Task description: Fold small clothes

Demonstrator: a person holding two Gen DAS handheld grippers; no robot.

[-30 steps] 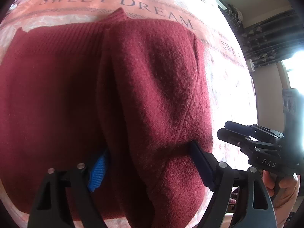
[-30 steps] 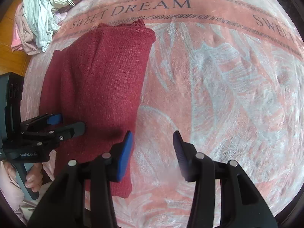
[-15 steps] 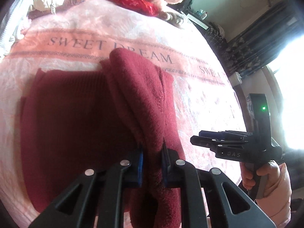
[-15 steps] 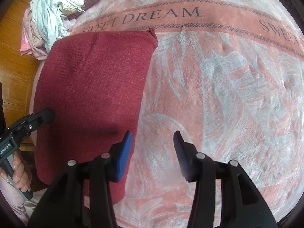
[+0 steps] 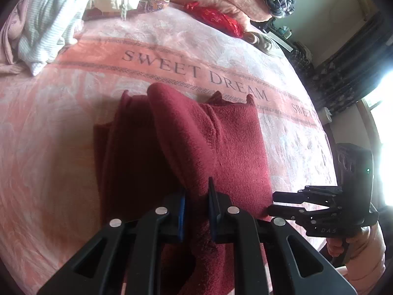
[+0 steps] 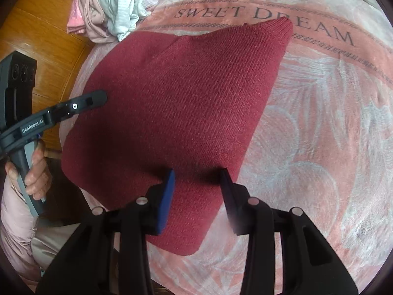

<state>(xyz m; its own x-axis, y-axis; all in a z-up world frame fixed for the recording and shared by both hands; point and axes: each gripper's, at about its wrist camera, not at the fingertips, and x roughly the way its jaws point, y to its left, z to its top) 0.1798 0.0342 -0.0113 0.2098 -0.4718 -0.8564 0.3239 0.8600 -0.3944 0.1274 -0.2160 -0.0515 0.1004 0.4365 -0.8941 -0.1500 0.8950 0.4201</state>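
A dark red knitted sweater (image 5: pixel 221 147) lies on the pink "SWEET DREAM" blanket (image 5: pixel 61 123). My left gripper (image 5: pixel 196 194) is shut on a raised fold of the sweater and holds it above the rest of the garment. In the right wrist view the sweater (image 6: pixel 184 93) lifts as a broad slanted sheet, with the left gripper (image 6: pixel 98 98) at its left edge. My right gripper (image 6: pixel 197 179) is open and empty, its fingers straddling the sweater's near right part. It also shows in the left wrist view (image 5: pixel 277 201), beside the sweater's right edge.
A heap of pale clothes (image 5: pixel 49 19) lies at the blanket's far left, also in the right wrist view (image 6: pixel 113 7). Pillows, a red item (image 5: pixel 216 19) and checked cloth lie at the head end. Wooden floor (image 6: pixel 36 36) shows left of the bed. Bright window at right.
My left gripper closed on the sweater's fold and lifted it up and back. The sweater now rises as a sheet. My right gripper moved left over the sweater's near edge, staying open.
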